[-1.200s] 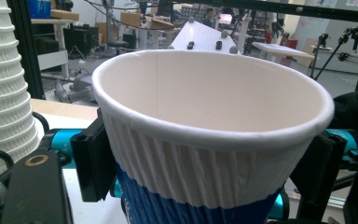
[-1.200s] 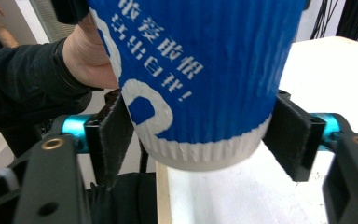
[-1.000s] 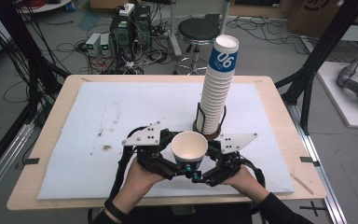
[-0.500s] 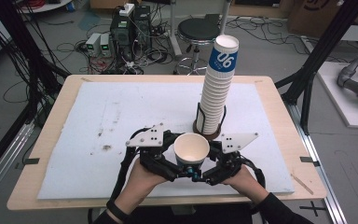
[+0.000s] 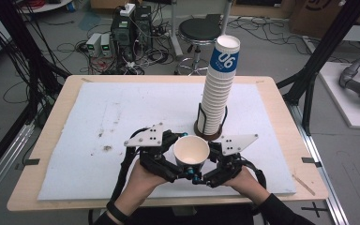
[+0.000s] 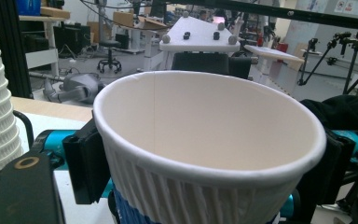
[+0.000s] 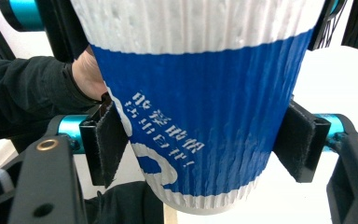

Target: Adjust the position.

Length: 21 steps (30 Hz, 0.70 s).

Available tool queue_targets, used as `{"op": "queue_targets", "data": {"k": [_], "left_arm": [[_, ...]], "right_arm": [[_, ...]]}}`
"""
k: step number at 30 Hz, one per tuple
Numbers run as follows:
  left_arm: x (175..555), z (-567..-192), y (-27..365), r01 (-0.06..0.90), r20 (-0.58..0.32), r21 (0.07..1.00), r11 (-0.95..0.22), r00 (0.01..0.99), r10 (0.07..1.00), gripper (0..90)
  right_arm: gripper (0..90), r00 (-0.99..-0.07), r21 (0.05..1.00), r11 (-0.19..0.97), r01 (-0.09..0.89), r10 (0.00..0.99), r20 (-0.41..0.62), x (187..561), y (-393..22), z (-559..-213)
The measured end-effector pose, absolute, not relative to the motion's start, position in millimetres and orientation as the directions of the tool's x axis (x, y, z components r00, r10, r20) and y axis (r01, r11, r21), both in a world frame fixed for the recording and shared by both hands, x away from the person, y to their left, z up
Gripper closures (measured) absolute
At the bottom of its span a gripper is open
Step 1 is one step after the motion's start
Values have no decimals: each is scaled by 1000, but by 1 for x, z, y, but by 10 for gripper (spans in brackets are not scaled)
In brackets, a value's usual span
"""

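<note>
Near the front edge of the white-covered wooden worktop (image 5: 98, 117), high view first: a ribbed white paper cup with a blue band (image 5: 191, 151) stands upright, mouth up. The left tool (image 5: 172, 157) flanks it on one side and the right tool (image 5: 212, 161) on the other. A tall stack of matching white paper cups (image 5: 218, 98) sits just behind it, a bit toward the right hand.

Left gripper view: the cup (image 6: 205, 140) sits between this tool's black pads (image 6: 86, 163). The jaws have just been opening around it, and honestly I can't tell if they're pressing or only brushing the wall under the rim.

Right gripper view: the jaws have just been closing, and both pads (image 7: 105, 144) are clamped flat on the cup's (image 7: 205, 93) blue band.

So the cup's long axis runs vertical, dead centre between both tools. I'd guess the right one carries it next, since it's the one that's actually gripping.
</note>
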<state>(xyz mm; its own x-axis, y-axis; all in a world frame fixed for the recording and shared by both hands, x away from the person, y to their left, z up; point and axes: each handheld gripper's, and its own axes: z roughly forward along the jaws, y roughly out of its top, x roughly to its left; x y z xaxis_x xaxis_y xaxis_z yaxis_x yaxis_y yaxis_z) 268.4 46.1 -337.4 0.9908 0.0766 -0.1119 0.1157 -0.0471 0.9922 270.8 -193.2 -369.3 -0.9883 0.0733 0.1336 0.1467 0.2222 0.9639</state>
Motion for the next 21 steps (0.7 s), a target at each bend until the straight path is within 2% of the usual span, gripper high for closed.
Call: {"op": "queue_targets", "data": {"k": [5, 7, 11, 21], "left_arm": [[269, -337, 47, 112, -107, 993, -48, 991, 84, 203], [269, -337, 49, 111, -107, 993, -46, 991, 86, 205], [271, -337, 53, 113, -108, 993, -44, 989, 98, 207], [280, -340, 64, 115, -108, 992, -48, 986, 128, 207]], "right_arm": [[259, -989, 964, 227, 142, 81, 126, 270, -193, -369], [216, -989, 964, 231, 134, 91, 115, 271, -194, -369], [200, -990, 963, 238, 124, 98, 104, 272, -197, -368], [195, -982, 965, 238, 109, 175, 68, 284, -223, -363]]}}
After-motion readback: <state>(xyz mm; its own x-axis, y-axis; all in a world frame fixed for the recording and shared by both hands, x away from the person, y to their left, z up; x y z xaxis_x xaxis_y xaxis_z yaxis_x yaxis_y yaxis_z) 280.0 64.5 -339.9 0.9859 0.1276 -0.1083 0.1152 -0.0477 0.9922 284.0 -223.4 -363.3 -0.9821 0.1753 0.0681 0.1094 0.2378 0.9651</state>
